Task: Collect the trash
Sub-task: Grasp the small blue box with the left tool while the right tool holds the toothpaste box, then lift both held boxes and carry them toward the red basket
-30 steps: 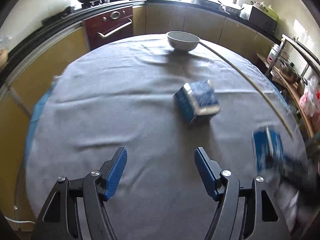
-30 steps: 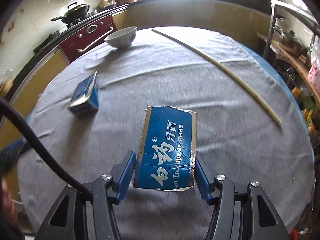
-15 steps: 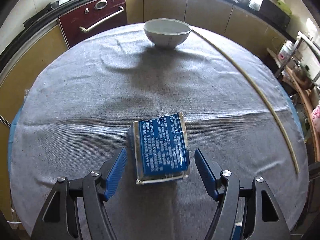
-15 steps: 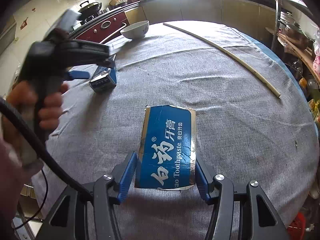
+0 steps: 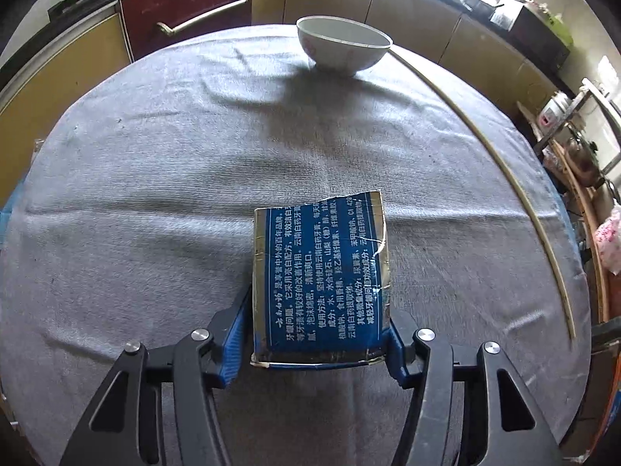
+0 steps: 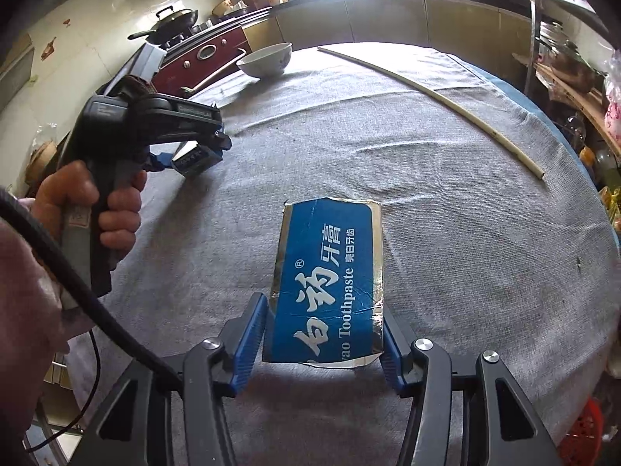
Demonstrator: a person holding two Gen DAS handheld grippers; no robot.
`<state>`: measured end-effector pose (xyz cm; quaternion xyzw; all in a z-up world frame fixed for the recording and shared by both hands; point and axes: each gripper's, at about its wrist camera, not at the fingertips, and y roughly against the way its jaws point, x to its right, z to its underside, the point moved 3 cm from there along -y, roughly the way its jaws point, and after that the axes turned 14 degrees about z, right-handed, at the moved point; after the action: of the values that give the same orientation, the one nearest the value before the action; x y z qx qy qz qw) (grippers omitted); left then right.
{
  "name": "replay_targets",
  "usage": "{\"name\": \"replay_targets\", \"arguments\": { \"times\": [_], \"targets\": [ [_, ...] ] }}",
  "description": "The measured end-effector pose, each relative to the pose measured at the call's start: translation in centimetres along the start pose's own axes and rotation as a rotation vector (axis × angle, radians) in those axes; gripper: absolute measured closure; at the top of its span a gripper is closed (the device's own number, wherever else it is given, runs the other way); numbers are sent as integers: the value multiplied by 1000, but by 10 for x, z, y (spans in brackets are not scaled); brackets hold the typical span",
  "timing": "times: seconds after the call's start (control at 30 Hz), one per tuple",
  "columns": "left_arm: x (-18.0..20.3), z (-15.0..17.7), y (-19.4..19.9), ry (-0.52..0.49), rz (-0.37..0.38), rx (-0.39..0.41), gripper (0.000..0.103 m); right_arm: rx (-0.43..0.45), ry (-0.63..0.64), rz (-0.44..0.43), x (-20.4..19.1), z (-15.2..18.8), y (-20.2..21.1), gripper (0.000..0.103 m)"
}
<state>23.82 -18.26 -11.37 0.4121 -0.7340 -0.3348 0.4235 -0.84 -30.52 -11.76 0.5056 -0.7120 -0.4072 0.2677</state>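
While the right gripper (image 6: 324, 343) pinches one torn toothpaste box piece (image 6: 330, 283) above the grey tablecloth (image 6: 465, 233), the left gripper (image 5: 316, 334) is closing across the other piece (image 5: 318, 272), whose long axis points straight ahead toward the bowl (image 5: 343, 44).

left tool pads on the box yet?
Touching. The left wrist view shows both blue pads pressed against the sides of the blue toothpaste box, jaws closing.

Near end of toothpaste box (image 5: 318, 272) hidden behind left claw (image 5: 315, 336) (contact probably, unclear).
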Motion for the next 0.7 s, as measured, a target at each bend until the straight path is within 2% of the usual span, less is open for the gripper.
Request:
{"name": "replay_targets", "arguments": {
  "times": [0.1, 0.3, 0.5, 0.7],
  "targets": [
    [2, 13, 14, -39, 3, 9, 43, 9, -6, -7, -2, 4, 6, 47],
    [14, 63, 49, -150, -14, 2, 43, 21, -12, -27, -6, 15, 18, 47],
    [19, 125, 80, -255, -55, -55, 43, 35, 0, -33, -9, 30, 36, 47],
    [8, 168, 110, -309, -30, -102, 42, 18, 12, -28, -10, 50, 49, 47]
  ]
}}
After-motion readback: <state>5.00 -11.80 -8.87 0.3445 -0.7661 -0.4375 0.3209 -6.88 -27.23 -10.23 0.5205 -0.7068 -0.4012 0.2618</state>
